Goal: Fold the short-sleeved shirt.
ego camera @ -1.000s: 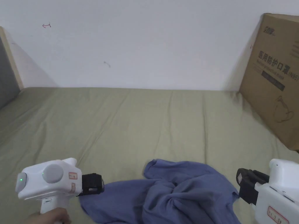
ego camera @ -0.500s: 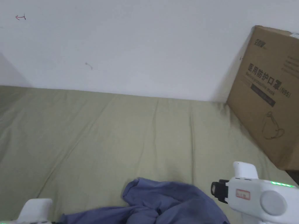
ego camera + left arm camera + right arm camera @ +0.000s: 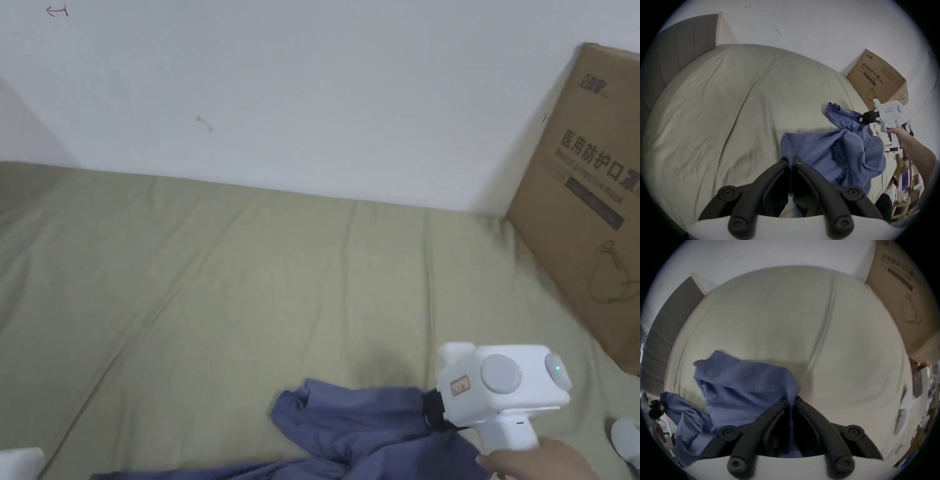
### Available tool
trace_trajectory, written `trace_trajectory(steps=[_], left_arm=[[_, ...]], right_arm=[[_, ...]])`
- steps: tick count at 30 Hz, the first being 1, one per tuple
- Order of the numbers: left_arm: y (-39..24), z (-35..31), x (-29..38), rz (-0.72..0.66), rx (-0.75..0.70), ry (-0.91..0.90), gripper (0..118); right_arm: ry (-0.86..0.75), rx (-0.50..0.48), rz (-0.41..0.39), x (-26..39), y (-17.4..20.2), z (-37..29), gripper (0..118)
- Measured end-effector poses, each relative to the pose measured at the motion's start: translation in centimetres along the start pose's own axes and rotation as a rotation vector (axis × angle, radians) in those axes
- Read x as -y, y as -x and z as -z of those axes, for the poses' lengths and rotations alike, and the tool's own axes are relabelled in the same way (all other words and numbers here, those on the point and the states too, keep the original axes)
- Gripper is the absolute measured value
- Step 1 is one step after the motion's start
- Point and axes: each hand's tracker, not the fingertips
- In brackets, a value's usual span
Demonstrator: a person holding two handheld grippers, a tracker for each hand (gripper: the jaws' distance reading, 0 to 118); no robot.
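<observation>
blue shirt (image 3: 369, 425) crumpled on olive bedsheet (image 3: 237, 281) by wall (image 3: 312, 81).

I count one blue shirt (image 3: 369, 425), crumpled on one bed with a green sheet (image 3: 250, 281). I see two grippers: the right gripper (image 3: 431, 409) and the left gripper (image 3: 790, 160), and each of them has two black jaws. One hand (image 3: 537, 459) is visible, on the handle of the right gripper. There is one cardboard box (image 3: 594, 206) at the right side of the bed, one white wall (image 3: 312, 94) behind the bed, and one grey headboard (image 3: 680, 48) at the left end.
</observation>
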Motion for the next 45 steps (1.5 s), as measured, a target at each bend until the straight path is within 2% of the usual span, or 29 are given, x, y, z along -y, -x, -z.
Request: trace_trajectory(steps=[2,5,7,14,18,20,23,26,35,38,40,45], left_arm=[[-0.3,-0.6,-0.5,0.003,0.002,-0.011,2],[-0.5,-2.6,-1.8,0.022,-0.014,-0.072,2],[-0.3,-4.4,-3.3,0.025,-0.006,-0.125,2],[-1.4,-12.6,-10.2,0.145,-0.047,-0.303,2],[-2.2,-17.0,-13.7,0.149,-0.036,-0.379,2],[-2.9,-18.9,-15.6,0.164,-0.034,-0.410,2],[-4.5,-21.5,-18.2,0.197,-0.008,-0.450,2],[-6.2,-23.4,-21.1,0.227,-0.003,-0.470,2],[-8.4,-23.3,-31.5,0.259,-0.054,-0.523,2],[-9.1,-21.5,-35.3,0.226,-0.068,-0.558,2],[-11.6,-20.5,-36.0,0.226,-0.088,-0.573,2],[-11.8,-16.3,-41.0,0.193,-0.119,-0.616,2]], right_arm=[[-0.063,-0.110,0.022,0.7,-0.8,-2.9,0],[-0.207,-0.123,0.111,1.6,-2.0,-9.2,0],[-0.284,-0.155,0.142,2.4,-3.2,-13.1,0],[-0.441,-0.125,0.164,4.8,-5.9,-26.3,0],[-0.529,-0.093,0.195,5.3,-7.2,-31.9,0],[-0.559,-0.106,0.224,4.8,-7.7,-34.7,0],[-0.618,-0.104,0.223,3.5,-7.7,-38.4,0],[-0.657,-0.052,0.214,1.2,-7.5,-41.8,0],[-0.763,0.013,0.238,-10.0,-8.2,-47.0,0],[-0.800,0.061,0.257,-14.4,-7.9,-47.2,0],[-0.825,0.119,0.238,-17.0,-7.8,-46.9,0],[-0.850,0.177,0.217,-22.0,-7.9,-44.6,0]])
